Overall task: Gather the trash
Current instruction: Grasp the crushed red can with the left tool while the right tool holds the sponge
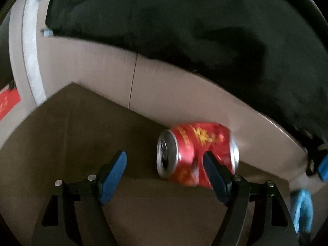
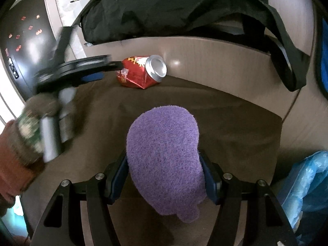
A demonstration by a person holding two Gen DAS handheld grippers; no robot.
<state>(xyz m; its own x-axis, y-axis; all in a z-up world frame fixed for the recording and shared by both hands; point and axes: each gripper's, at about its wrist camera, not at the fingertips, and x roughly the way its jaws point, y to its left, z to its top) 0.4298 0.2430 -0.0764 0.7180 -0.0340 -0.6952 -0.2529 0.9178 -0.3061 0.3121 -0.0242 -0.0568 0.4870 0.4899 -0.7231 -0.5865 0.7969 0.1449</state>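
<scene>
Step in hand: reaching for the can. Left gripper (image 1: 165,167), jaws wide and empty, stands at the crushed can (image 1: 194,153), which lies on its side on the brown mat (image 1: 82,123), mostly beyond its right finger; next, centre and close. Right gripper (image 2: 165,176) holds a purple sponge (image 2: 164,155). A black bag (image 2: 164,10) lies beyond, clear of the reach.

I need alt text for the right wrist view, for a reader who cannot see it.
The right gripper holds a purple scouring pad over a brown mat. Beyond, the left gripper reaches toward a crushed red can lying on its side.
</scene>
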